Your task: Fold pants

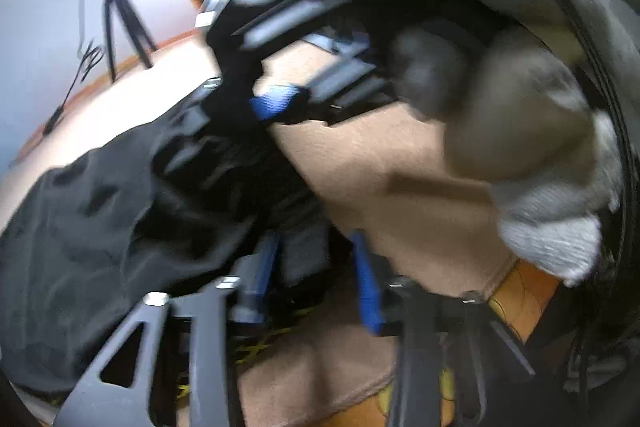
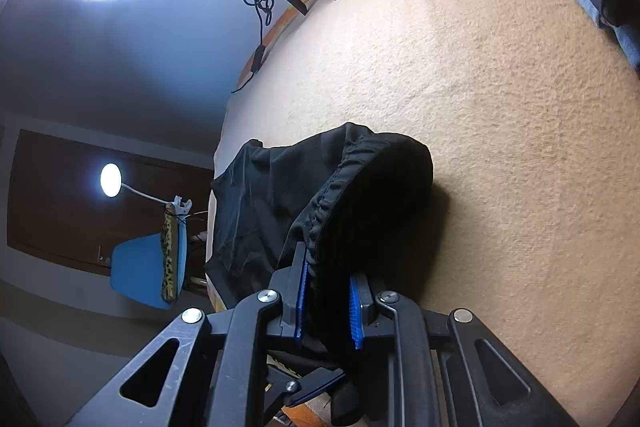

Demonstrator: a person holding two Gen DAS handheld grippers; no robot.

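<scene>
Both grippers [image 1: 316, 267] [image 2: 328, 303] clamp black pants [image 2: 352, 187].

A beige textured blanket [image 2: 480, 147] covers what seems a bed; black pants [image 2: 280, 195] lie bunched on it.

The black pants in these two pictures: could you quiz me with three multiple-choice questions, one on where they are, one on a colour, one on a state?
1. Where do the pants lie?
A. on a beige blanket
B. on a glass table
C. in a basket

2. What colour are the pads of the right gripper?
A. red
B. blue
C. white

3. What is the right gripper doing?
A. hanging open and empty
B. clamped on the pants
C. holding a lamp

Answers: 1 A, beige blanket spreads under the cloth; 2 B, both pads are blue; 3 B, the gathered waistband sits between the pads.
</scene>
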